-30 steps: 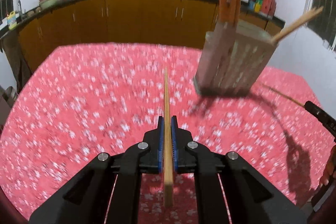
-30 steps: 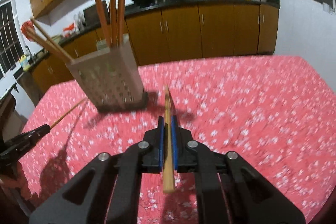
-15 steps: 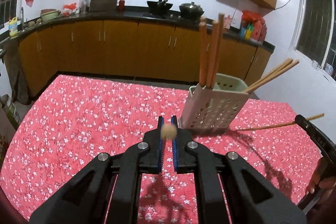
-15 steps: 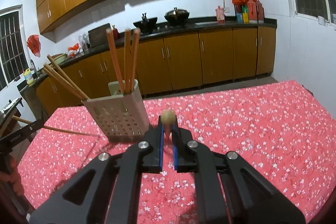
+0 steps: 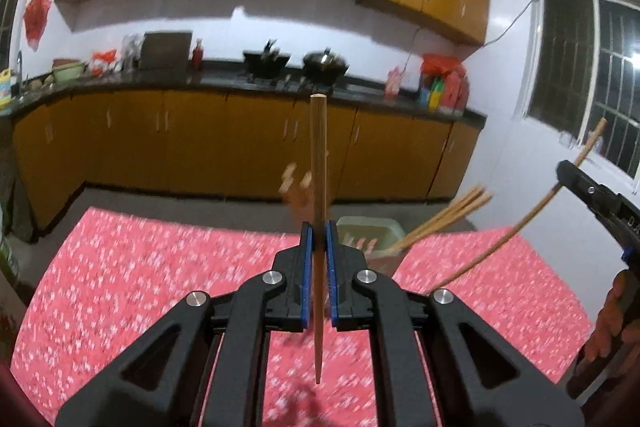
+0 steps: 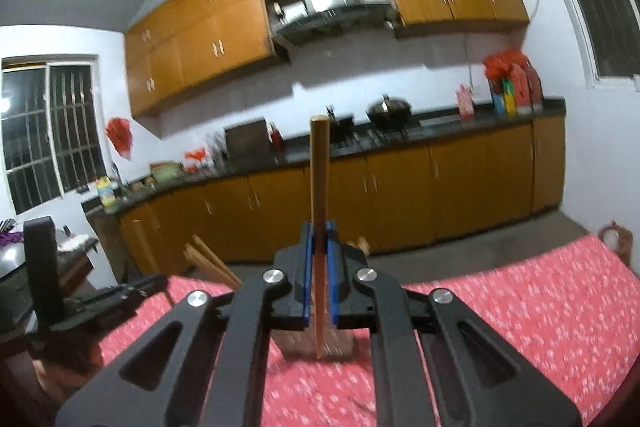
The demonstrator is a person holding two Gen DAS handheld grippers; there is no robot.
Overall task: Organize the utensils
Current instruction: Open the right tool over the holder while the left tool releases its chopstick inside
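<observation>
- The left gripper [image 5: 319, 259] has its jaws clamped on a chopstick [image 5: 319, 187] standing upright, its thick end above the jaws and its thin tip below them, over the red flowered surface [image 5: 140, 267]
- The right gripper [image 6: 319, 259] likewise has its jaws shut on a second chopstick [image 6: 319, 179]
- Only the left view shows the utensil holder [image 5: 370, 231] open-topped, chopsticks leaning out; the right view hides most of it behind the jaws

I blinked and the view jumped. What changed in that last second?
Both tools tipped upward: each chopstick, left and right, lay pointing forward over the table, and now stands upright. Neither was let go. The holder stayed on the table with its chopsticks.
</observation>
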